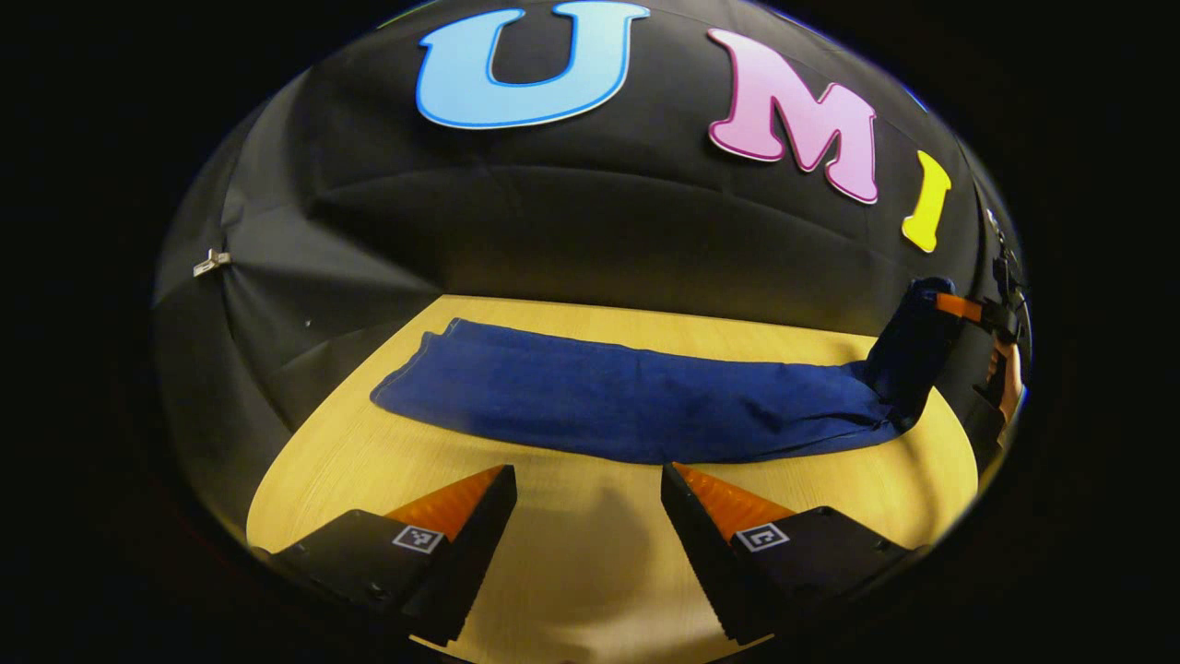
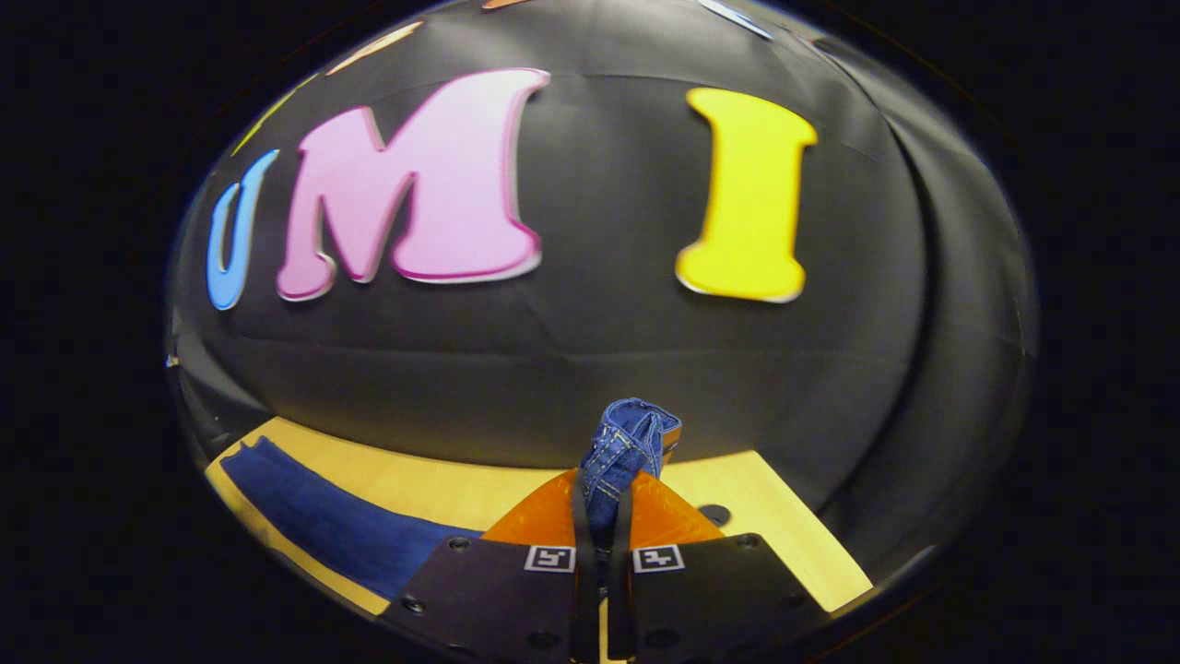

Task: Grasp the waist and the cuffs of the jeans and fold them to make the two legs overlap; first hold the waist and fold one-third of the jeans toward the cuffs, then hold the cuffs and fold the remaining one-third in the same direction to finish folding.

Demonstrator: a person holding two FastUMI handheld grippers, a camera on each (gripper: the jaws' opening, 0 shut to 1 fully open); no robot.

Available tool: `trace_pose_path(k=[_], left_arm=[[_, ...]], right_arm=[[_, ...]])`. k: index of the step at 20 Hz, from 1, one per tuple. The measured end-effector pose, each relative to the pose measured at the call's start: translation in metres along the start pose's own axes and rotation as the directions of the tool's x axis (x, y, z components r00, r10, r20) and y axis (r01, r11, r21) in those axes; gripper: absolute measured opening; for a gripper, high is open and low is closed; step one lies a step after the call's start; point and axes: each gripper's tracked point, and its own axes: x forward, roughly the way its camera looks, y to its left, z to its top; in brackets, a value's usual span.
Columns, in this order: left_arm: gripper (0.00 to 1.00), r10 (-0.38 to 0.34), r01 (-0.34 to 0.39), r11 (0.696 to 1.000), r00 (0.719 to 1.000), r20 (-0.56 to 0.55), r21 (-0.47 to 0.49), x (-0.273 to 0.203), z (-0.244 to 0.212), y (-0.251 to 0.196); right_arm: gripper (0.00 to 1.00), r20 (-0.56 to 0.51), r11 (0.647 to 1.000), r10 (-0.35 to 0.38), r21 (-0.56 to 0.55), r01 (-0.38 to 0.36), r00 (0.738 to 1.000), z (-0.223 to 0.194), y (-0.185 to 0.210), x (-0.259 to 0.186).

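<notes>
**Waist Up, Cuffs Flat: Jeans Laid Crosswise Ahead of First Fold**

Nearest in the left gripper view, the left gripper [image 1: 586,480], spread wide with nothing between the fingers, hovering over bare table [image 1: 572,572] just short of the jeans' near edge. Just beyond the fingertips, the jeans [image 1: 636,401], already doubled leg over leg into one long dark-blue band. Long axis running straight across the line of the fingers, side to side, not toward them. Cuffs [image 1: 419,369] flat on the wood at the band's left end; at the right end, cloth rising off the table into the right gripper [image 1: 959,306], seen there with part of the holding hand behind it. Booth wall beyond the jeans' far edge.

Nearest in the right gripper view, the right gripper [image 2: 601,503] pinched tight on a stitched bunch of denim, judged to be the waist [image 2: 631,443], poking up above the fingertips. Farther off and to that waist's left, the rest of the jeans trailing flat across the table toward the cuffs.

Judged from this: the coming fold to travel along the band, from the waist toward the cuffs, so leftward in both views. Right gripper alone on the waist; left gripper nearer the band's middle than either end, well placed to pin the cloth or to reach for the waist's other corner, neither yet done.
</notes>
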Motion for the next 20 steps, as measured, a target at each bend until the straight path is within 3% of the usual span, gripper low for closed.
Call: trace_pose_path(k=[4, 8, 12, 15, 16, 19, 20], left_arm=[[0.99, 0.035, -0.035, 0.999, 0.999, 0.023, -0.022, 0.003, 0.002, 0.026], [0.99, 0.061, -0.058, 0.997, 0.997, 0.053, -0.056, 0.014, 0.013, 0.059], [0.99, 0.104, -0.102, 0.994, 0.990, 0.097, -0.028, 0.034, 0.031, 0.109], [0.99, 0.125, -0.121, 0.992, 0.986, 0.109, -0.035, 0.061, 0.043, 0.148], [0.98, 0.134, -0.131, 0.991, 0.985, 0.105, -0.036, 0.072, 0.045, 0.160], [0.98, 0.133, -0.136, 0.990, 0.986, 0.097, 0.027, 0.106, 0.049, 0.190], [0.97, 0.135, -0.141, 0.988, 0.987, 0.084, 0.063, 0.117, 0.050, 0.197]], right_arm=[[0.07, -0.005, 0.988, 0.146, -0.051, -0.146, 0.989, -0.026, 0.004, -0.015], [0.08, -0.100, 0.967, 0.251, -0.027, -0.254, 0.963, -0.076, -0.031, -0.009], [0.08, -0.201, 0.953, 0.295, -0.015, -0.304, 0.934, -0.117, -0.080, -0.016], [0.08, -0.263, 0.946, 0.303, -0.034, -0.322, 0.916, -0.144, -0.092, -0.043], [0.01, -0.272, 0.942, 0.312, -0.037, -0.334, 0.910, -0.148, -0.090, -0.049], [0.30, -0.291, 0.912, 0.397, 0.016, -0.410, 0.871, -0.164, -0.039, -0.063], [0.32, -0.295, 0.903, 0.419, 0.034, -0.429, 0.858, -0.165, -0.030, -0.066]])
